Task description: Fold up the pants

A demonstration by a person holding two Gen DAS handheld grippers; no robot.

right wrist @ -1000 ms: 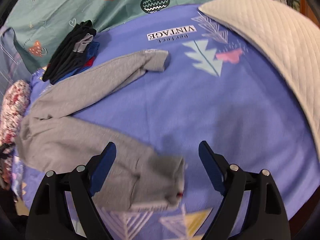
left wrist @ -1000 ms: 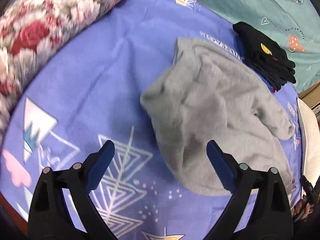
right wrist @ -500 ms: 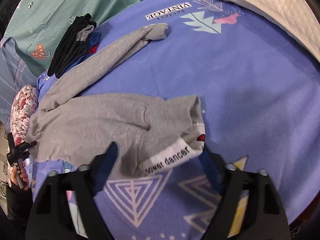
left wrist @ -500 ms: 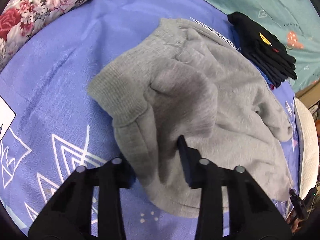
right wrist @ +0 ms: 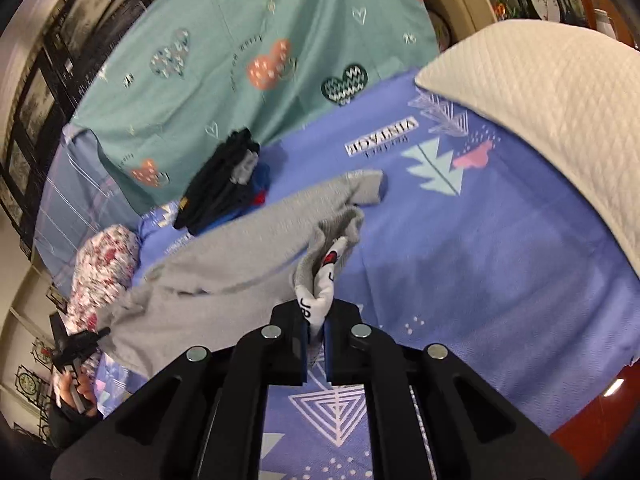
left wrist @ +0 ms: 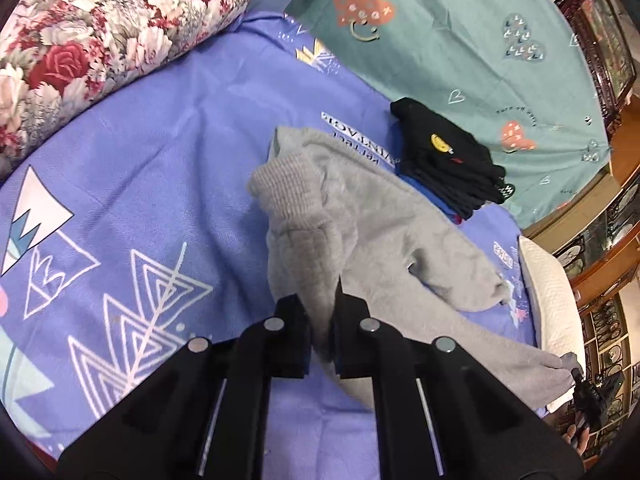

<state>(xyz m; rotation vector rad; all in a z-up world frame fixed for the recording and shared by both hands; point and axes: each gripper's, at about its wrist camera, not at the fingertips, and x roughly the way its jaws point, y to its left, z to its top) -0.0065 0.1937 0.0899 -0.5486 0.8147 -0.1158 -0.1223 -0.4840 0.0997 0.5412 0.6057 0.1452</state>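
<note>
We are pinching the grey pants (left wrist: 372, 236) at both ends, above the blue sheet (left wrist: 160, 168).

We are clamping the left gripper (left wrist: 322, 344) on a bunched fold of grey cloth near the ribbed waistband, its jaws having just been closing with the fabric between them, and we are clamping the right gripper (right wrist: 316, 340) on the white lettered cuff of one leg, its jaws likewise having just been closing on the cloth. Between the two grips the pants are sagging onto the bed, the other leg lying flat on the sheet. Just beyond them a stack of dark clothes (left wrist: 448, 164) is sitting at the edge of the teal blanket (left wrist: 460, 32). A floral pillow (left wrist: 92, 36) is lying to the left in the left view, and a white pillow (right wrist: 552, 112) to the right in the right view.
</note>
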